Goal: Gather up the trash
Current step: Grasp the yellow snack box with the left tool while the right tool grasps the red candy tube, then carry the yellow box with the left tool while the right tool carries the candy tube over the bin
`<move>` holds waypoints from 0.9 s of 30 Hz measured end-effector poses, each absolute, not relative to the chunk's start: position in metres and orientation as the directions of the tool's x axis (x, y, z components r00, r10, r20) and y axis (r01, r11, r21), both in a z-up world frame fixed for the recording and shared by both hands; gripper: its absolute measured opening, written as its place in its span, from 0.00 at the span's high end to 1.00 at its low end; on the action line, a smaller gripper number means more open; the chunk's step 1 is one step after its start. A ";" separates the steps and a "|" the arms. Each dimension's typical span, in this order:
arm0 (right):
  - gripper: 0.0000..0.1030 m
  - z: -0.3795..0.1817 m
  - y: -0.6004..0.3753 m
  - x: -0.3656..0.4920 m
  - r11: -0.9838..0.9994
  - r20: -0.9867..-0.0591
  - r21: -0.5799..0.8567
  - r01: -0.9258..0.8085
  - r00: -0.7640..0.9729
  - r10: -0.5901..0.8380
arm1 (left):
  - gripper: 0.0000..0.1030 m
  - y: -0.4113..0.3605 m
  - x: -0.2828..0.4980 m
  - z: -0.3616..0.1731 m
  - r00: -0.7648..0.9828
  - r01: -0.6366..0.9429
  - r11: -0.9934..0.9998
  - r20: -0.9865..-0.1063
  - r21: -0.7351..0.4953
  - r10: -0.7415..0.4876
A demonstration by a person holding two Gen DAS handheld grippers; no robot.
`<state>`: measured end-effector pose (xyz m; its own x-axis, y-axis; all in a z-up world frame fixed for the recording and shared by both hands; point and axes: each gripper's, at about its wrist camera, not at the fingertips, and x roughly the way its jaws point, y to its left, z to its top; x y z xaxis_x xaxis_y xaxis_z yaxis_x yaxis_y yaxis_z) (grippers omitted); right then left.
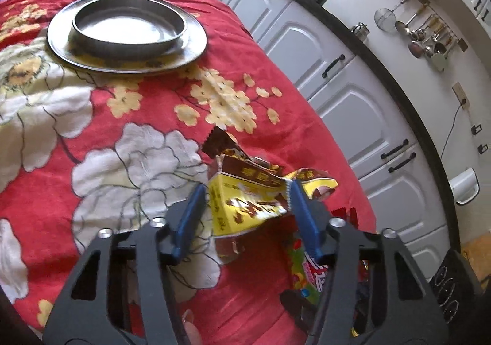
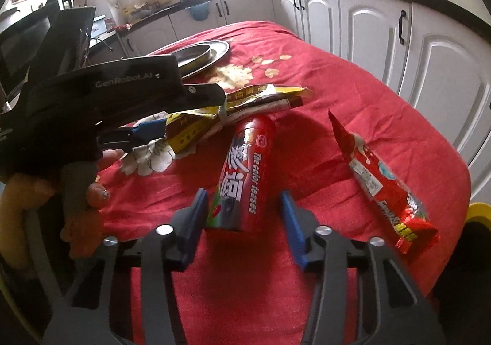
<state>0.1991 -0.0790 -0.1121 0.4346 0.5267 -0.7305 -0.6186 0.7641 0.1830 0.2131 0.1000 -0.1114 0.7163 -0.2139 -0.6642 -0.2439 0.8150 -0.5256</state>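
item 1: yellow wrapper (image 1: 245, 207), crumpled yellow-and-brown foil pack, torn open, on the red floral cloth (image 1: 138, 111) of the surface. it sits between the blue pads of the left hand-held gripper (image 1: 247, 200); the pads stand at its two sides, half closed, and appear to touch its edges, though a firm pinch cannot be confirmed. judged very light, soft, crackly; it should crush under pressure, so a hold across the bunched middle looks safest. print is in chinese characters, not readable here.

item 2: red tube pack (image 2: 242, 173), glossy rounded packet lying lengthwise on the cloth, near end between the pads of the right hand-held gripper (image 2: 244, 210). pads spread part way, a gap visible on the right side; not yet gripping. judged light, slippery, somewhat springy; best taken across its width near the lower end. reads "the color teases", with large chinese characters beside it.

item 3: red sachet (image 2: 386, 188), flat foil pack, torn at the top, well to the right of item 2, untouched. thin and limp; lettering too blurred to read.

other: steel plate (image 1: 190, 53) with steel dish (image 1: 129, 25) on it, far end of the surface. left gripper body marked "genrobot.ai".
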 end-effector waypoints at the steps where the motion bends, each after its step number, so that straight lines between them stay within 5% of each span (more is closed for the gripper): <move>1: 0.65 -0.112 -0.079 0.198 0.763 -0.731 0.182 -0.621 0.433 0.527 | 0.57 0.099 0.213 -0.111 0.717 -0.245 0.815 -0.664 -0.525 -0.212; 5: 0.67 -0.112 -0.081 0.195 0.762 -0.737 0.180 -0.622 0.428 0.523 | 0.67 0.096 0.210 -0.112 0.711 -0.245 0.821 -0.672 -0.515 -0.209; 13: 0.67 -0.109 -0.088 0.188 0.761 -0.746 0.177 -0.624 0.419 0.517 | 0.71 0.096 0.196 -0.109 0.712 -0.219 0.826 -0.664 -0.519 -0.229; 16: 0.67 -0.107 -0.093 0.184 0.760 -0.750 0.180 -0.625 0.413 0.517 | 0.83 0.098 0.188 -0.106 0.723 -0.212 0.827 -0.653 -0.521 -0.226; 27: 0.68 -0.098 -0.102 0.164 0.740 -0.751 0.192 -0.645 0.389 0.533 | 0.83 0.095 0.163 -0.093 0.731 -0.175 0.850 -0.644 -0.497 -0.226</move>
